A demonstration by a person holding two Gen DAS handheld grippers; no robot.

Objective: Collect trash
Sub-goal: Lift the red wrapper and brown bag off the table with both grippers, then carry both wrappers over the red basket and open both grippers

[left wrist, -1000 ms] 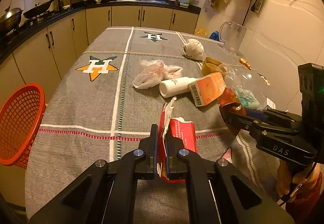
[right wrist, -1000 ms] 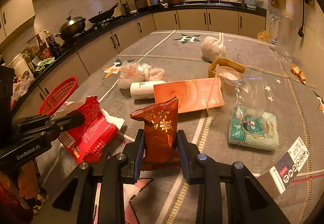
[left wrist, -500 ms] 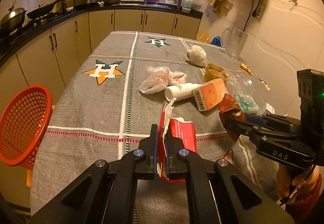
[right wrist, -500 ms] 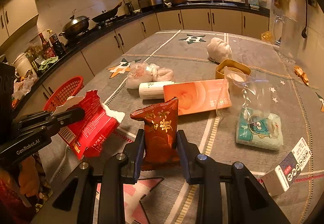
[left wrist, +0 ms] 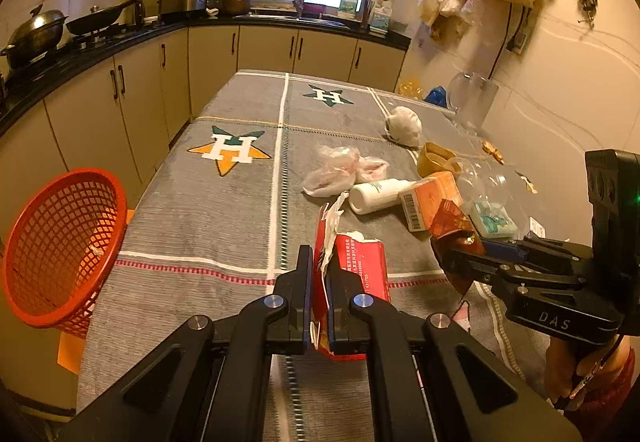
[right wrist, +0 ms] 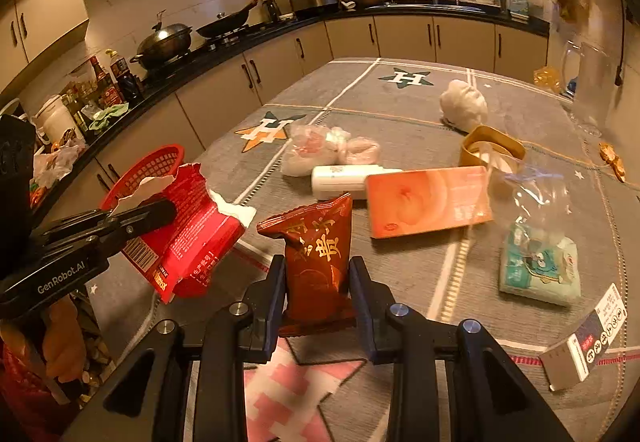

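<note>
My left gripper [left wrist: 318,270] is shut on a torn red wrapper [left wrist: 356,266] and holds it above the table; the same red wrapper [right wrist: 192,238] shows at the left of the right wrist view. My right gripper [right wrist: 316,278] is shut on a dark red snack packet [right wrist: 320,254] with gold lettering, upright between its fingers. In the left wrist view the snack packet [left wrist: 454,226] hangs at the right. An orange-red mesh basket [left wrist: 60,246] stands off the table's left edge, to the left of both grippers.
On the grey tablecloth [left wrist: 224,210] lie crumpled plastic bags [right wrist: 328,150], a white bottle [right wrist: 344,180], an orange box [right wrist: 428,202], a clear bag [right wrist: 536,190], a teal tissue pack [right wrist: 540,270], a small carton [right wrist: 588,342], a yellow bowl [right wrist: 492,150] and a white wad [right wrist: 464,110].
Both grippers have drawn back a little from the table's clutter with their loads; the basket shows more fully at the left. Neither grip has changed.
</note>
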